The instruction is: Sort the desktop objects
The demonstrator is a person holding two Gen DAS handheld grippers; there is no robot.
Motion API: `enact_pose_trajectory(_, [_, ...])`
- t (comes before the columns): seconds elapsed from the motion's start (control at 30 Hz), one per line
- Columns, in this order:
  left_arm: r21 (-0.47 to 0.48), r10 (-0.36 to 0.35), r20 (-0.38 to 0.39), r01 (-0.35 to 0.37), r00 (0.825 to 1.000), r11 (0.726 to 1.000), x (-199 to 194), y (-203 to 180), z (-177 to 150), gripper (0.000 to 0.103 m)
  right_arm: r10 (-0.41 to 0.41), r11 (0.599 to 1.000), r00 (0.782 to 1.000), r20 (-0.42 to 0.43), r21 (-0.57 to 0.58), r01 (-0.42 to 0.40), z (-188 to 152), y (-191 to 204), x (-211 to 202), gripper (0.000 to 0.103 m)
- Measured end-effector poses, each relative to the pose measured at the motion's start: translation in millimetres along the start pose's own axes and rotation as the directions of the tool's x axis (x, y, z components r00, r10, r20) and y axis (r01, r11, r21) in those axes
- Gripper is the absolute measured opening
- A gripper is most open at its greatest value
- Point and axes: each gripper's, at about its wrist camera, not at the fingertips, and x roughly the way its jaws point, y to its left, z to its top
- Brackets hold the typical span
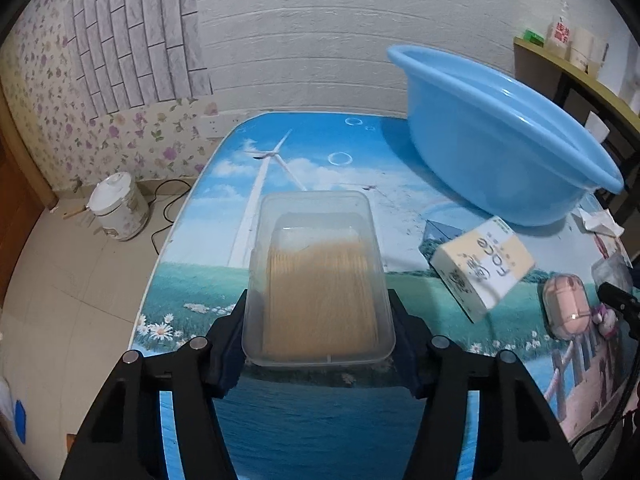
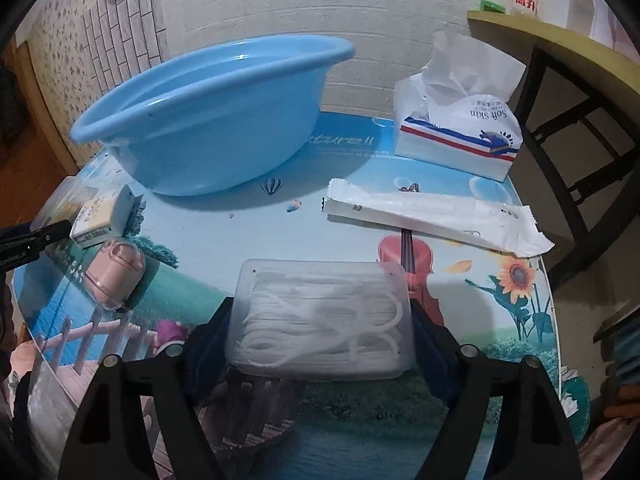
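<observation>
Toothpick box (image 1: 318, 280), lower centre, clamped in left gripper (image 1: 318, 320); right gripper (image 2: 320, 328) clamps floss box (image 2: 320, 320); smooth lids could slip.

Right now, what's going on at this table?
A person is sorting small items. The left hand-held gripper grips a clear box of toothpicks; the right hand-held gripper grips a clear box of white floss picks. The blue basin looks empty so far.

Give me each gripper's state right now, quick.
Left gripper: jaws shut on the clear toothpick box.
Right gripper: jaws shut on the clear floss pick box.
</observation>
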Motion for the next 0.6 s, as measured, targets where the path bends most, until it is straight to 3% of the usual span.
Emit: enact_pose_trajectory(0.6, [0.0,-0.029,-0.006,0.029,1.0,1.0,-19.6,-5.0,-14.3,0.059,-0.05,0.992,0.999,0.021,0.118,0.047,-20.3,-29.3,-35.0,0.082])
